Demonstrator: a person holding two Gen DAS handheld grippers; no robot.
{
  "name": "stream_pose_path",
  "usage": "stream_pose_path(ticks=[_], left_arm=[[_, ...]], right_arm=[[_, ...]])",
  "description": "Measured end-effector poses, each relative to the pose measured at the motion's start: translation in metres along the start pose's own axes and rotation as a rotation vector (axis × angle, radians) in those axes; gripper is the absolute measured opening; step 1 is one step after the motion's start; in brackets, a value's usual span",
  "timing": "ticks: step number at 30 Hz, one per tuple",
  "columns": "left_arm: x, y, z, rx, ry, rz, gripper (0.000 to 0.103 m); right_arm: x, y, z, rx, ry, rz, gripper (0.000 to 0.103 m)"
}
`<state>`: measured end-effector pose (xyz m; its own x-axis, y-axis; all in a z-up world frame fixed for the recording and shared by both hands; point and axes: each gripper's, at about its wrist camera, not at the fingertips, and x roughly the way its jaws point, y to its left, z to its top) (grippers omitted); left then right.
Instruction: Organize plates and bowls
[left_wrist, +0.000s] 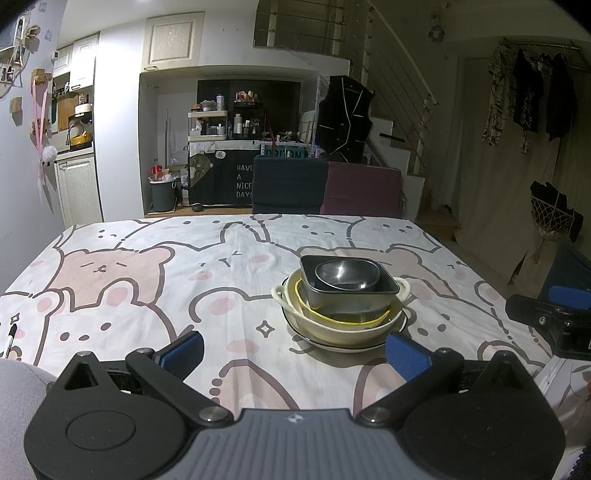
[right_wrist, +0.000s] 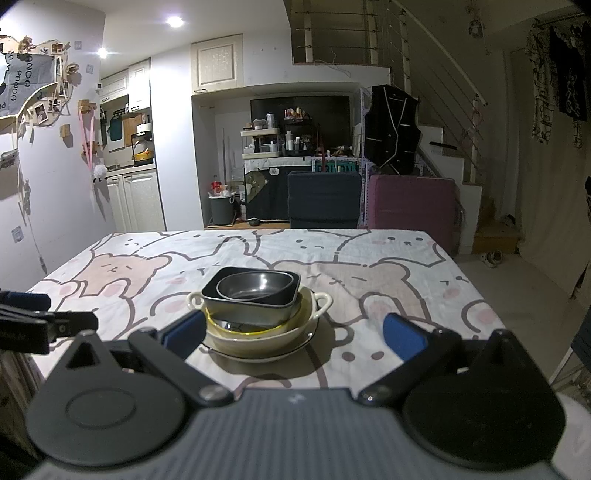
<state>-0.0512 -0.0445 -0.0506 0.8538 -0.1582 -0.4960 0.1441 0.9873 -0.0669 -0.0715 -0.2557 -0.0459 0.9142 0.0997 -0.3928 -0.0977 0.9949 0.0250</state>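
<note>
Both the left gripper (left_wrist: 293, 352) and the right gripper (right_wrist: 293, 332) are spread wide and nothing is held; the stack (left_wrist: 343, 302) is seen just ahead of both, right of centre for the left, left of centre for the right. The square dark bowl (left_wrist: 349, 282) is seated tilted in the yellow-rimmed bowl (left_wrist: 343, 319), above the cream handled bowl (left_wrist: 338, 328) and plate (left_wrist: 325, 343). Risk: if the stack is nudged or lifted by one rim, the tilted upper bowls are likely tipped out, and the tablecloth (left_wrist: 147, 295) can be dragged.

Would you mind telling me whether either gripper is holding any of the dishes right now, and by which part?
Nothing is held. The left gripper and right gripper are both open and short of the stack of dishes on the table.
</note>
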Motion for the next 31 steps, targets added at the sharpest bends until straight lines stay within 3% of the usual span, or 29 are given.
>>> stream_pose_path(ticks=[31], left_arm=[[0.0014,-0.0024,-0.0050,-0.003,0.008,0.006,0.103]], right_arm=[[0.0002,-0.0003,-0.0001,0.000,-0.001,0.002,0.102]])
